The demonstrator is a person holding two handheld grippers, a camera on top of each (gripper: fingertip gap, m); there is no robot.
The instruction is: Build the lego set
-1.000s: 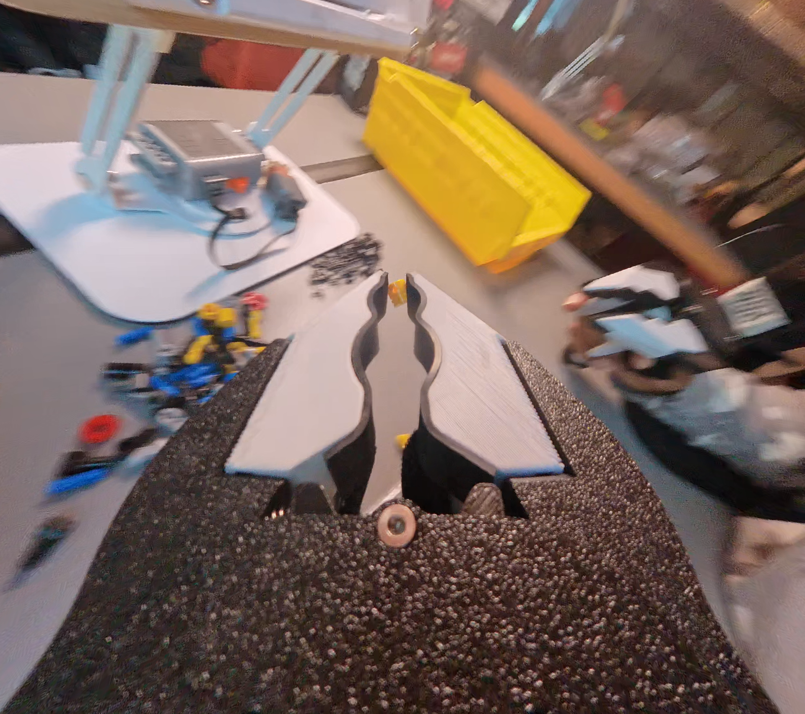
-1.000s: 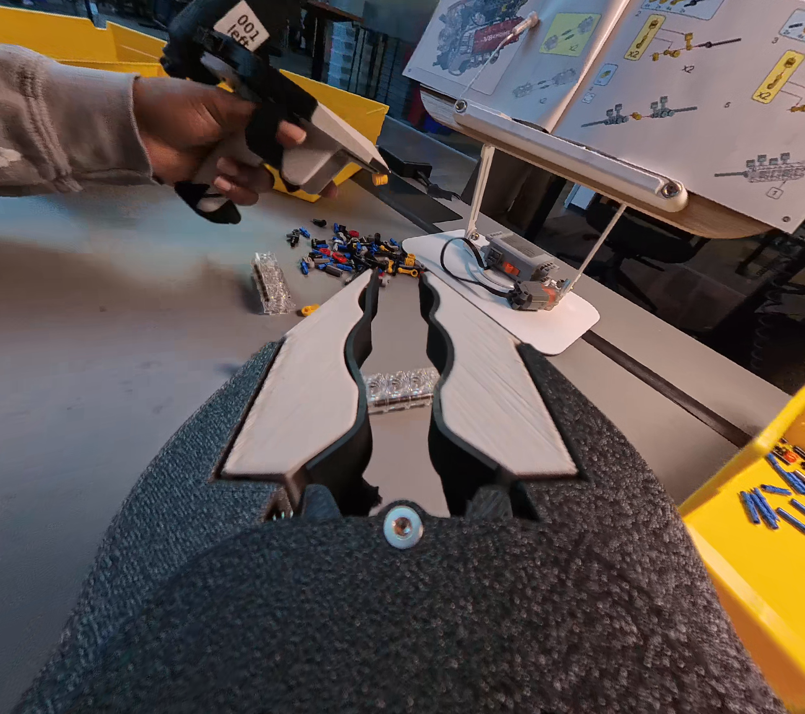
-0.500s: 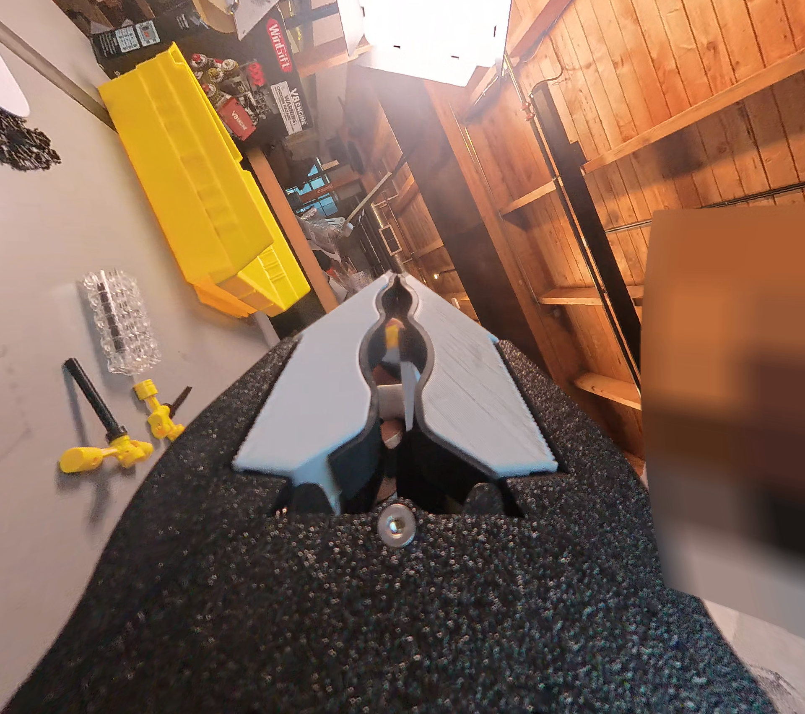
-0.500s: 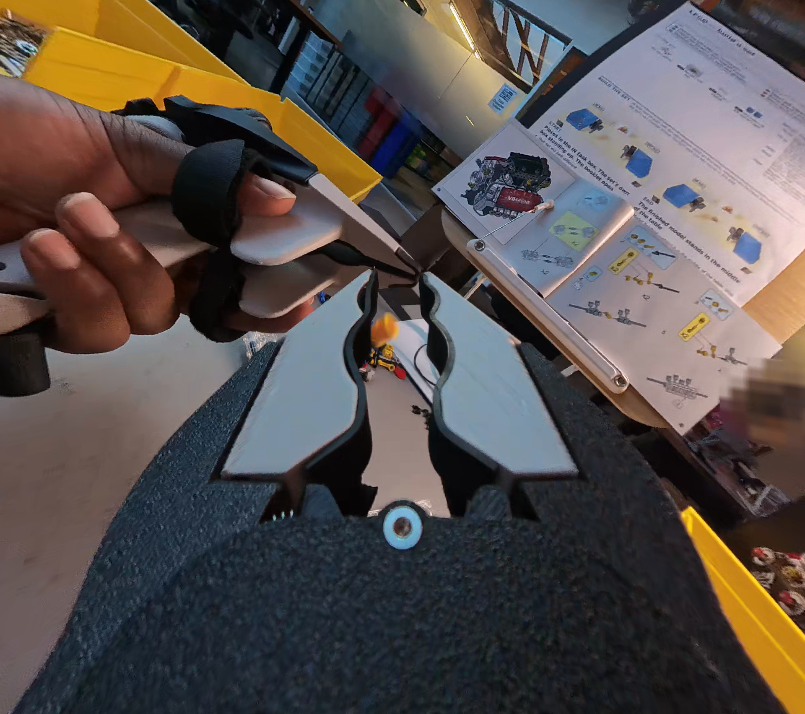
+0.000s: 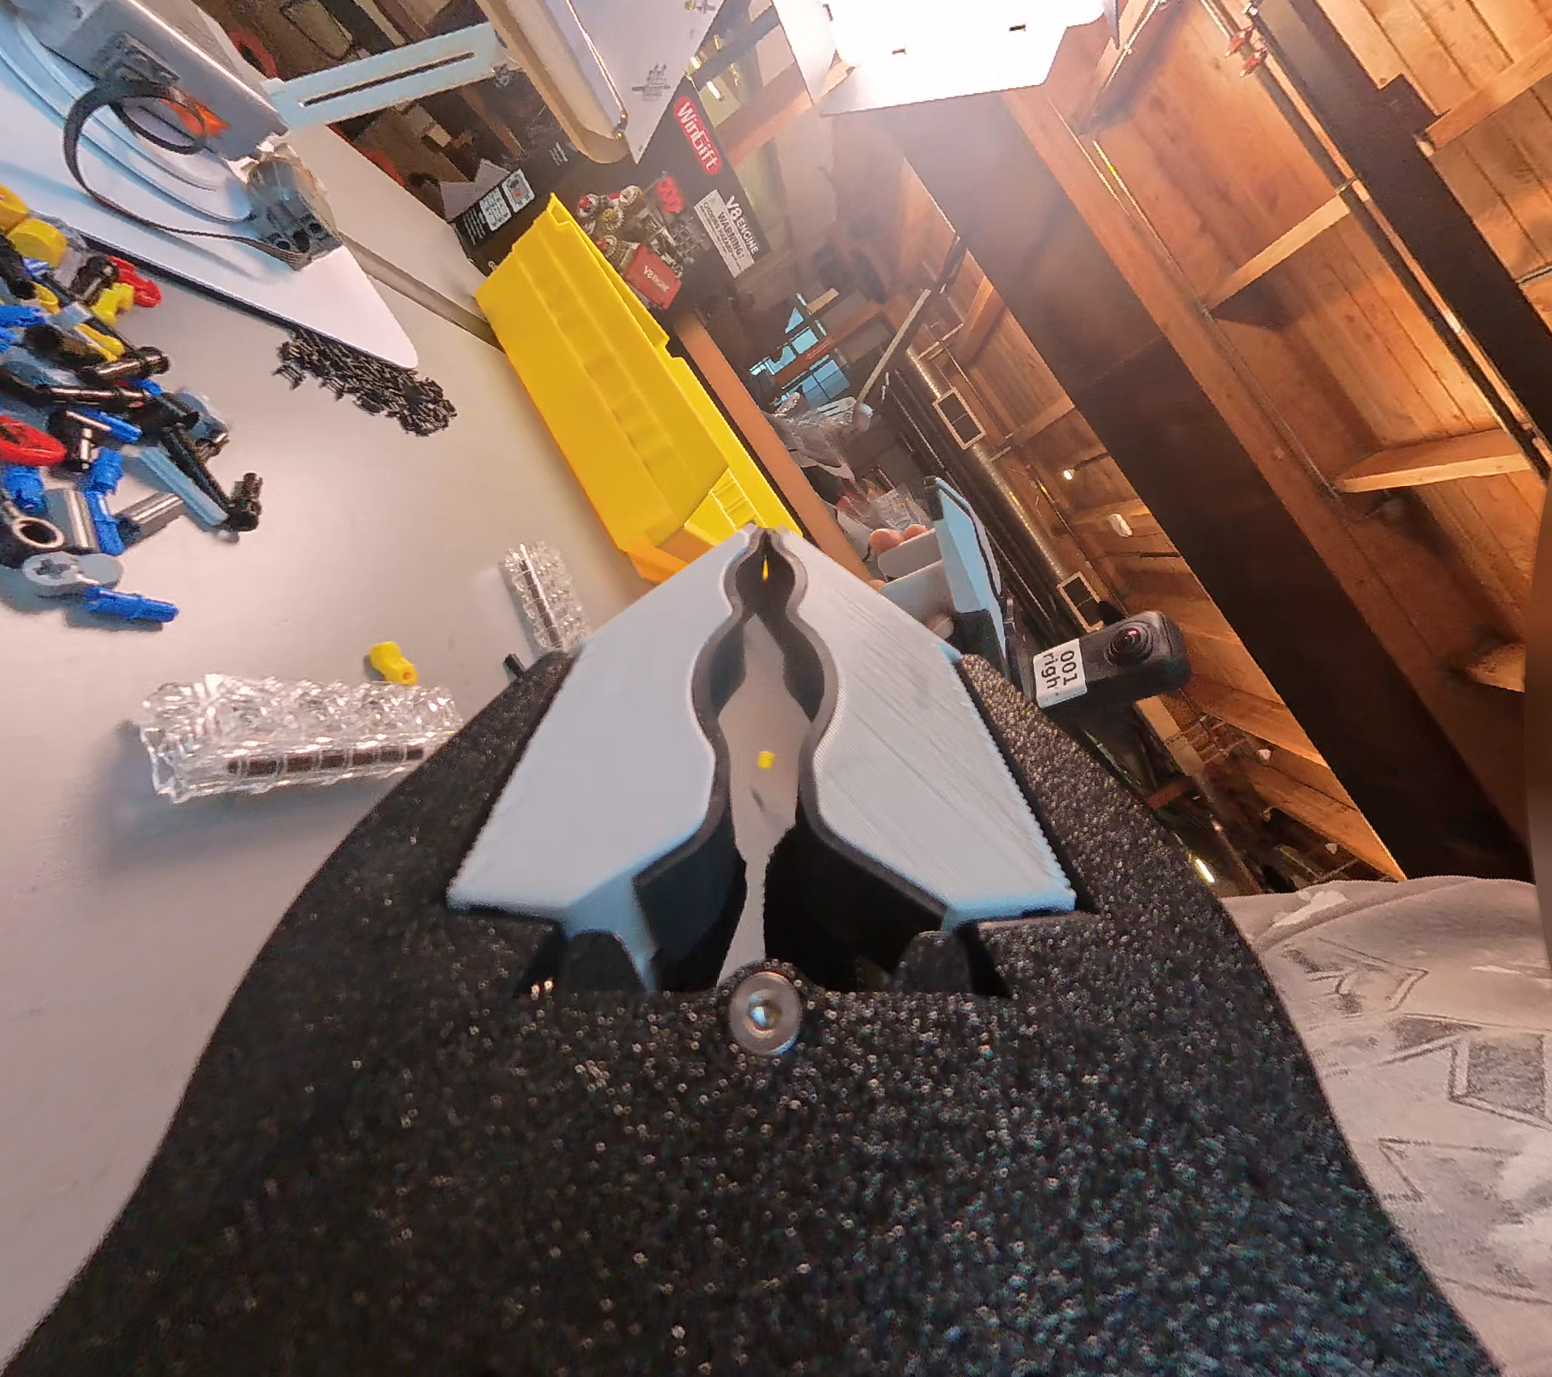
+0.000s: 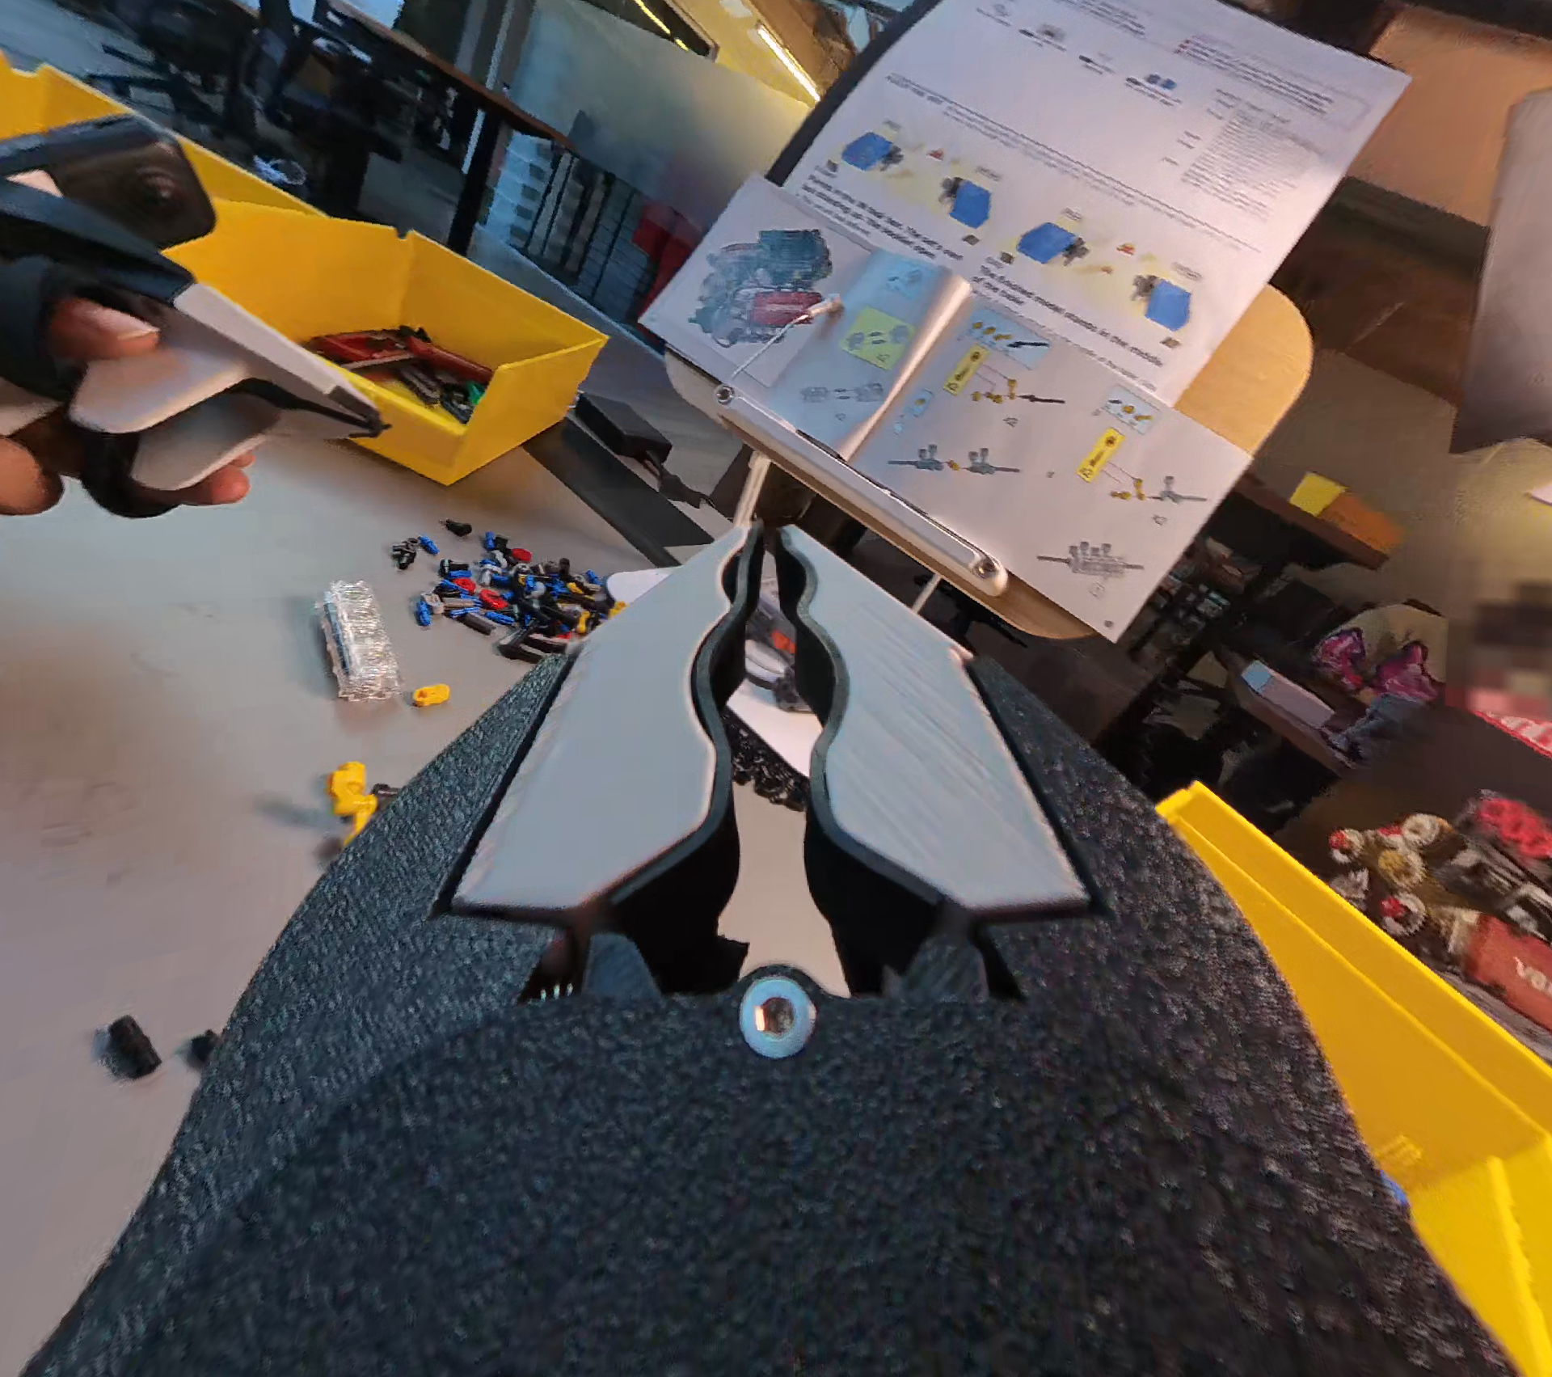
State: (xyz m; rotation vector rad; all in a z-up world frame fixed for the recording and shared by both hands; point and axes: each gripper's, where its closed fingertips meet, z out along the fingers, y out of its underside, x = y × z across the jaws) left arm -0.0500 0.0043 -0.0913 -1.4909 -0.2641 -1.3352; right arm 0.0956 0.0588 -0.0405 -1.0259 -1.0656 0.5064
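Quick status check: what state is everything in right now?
Left hand-held gripper, shut; tip contents unclear.
Right hand-held gripper, shut, nothing visibly held.
Instruction booklet, open, propped up.
Yellow bin, open-topped, partly filled.
Clear bag, lying flat.
Loose parts, scattered.

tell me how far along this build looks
Done: one small yellow-and-black subassembly lies finished or partly built. In hand: nothing certain. The left gripper has its jaws shut, with a yellow sliver at the tips; the right gripper is shut and empty. Left: the pile of loose pieces and a clear bag.
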